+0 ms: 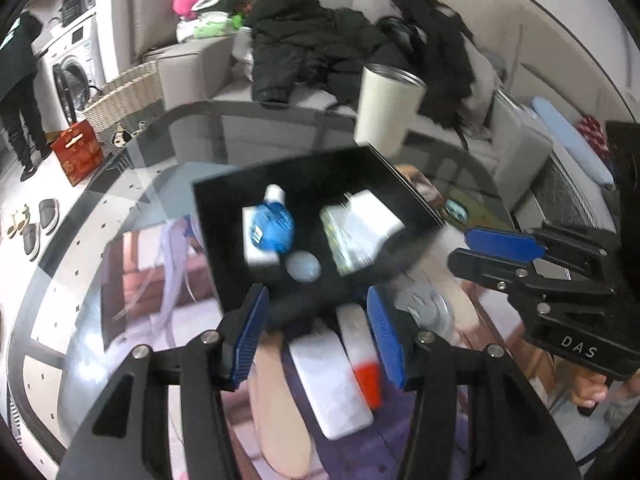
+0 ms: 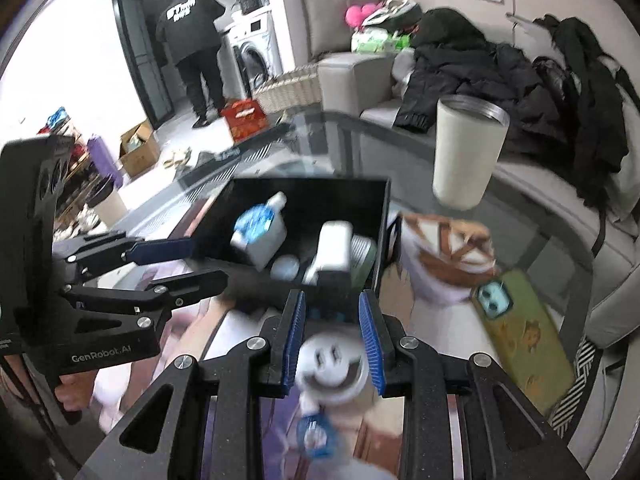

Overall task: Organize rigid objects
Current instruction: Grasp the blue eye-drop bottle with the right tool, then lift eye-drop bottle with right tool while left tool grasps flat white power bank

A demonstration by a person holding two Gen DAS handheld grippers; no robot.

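A black tray [image 1: 224, 216] [image 2: 360, 196] sits on a glass table and holds a blue bottle with a white cap [image 1: 272, 220] [image 2: 256, 220], a white box [image 1: 360, 224] [image 2: 332, 248] and a pale round piece [image 1: 304, 266] [image 2: 285, 269]. My left gripper [image 1: 316, 326] is open and empty at the tray's near edge; it also shows in the right wrist view [image 2: 188, 264]. My right gripper [image 2: 332, 340] is shut on a white round smiley-face object [image 2: 330, 368], just short of the tray. In the left wrist view the right gripper [image 1: 476, 248] is at the right.
A cream tumbler [image 1: 386, 108] [image 2: 466, 152] stands beyond the tray. A phone in a green case [image 2: 520, 332] and a brown-and-white cloth item [image 2: 444, 248] lie right of the tray. A sofa with black jackets [image 1: 320, 48] is behind. A person [image 2: 196, 48] stands by the washer.
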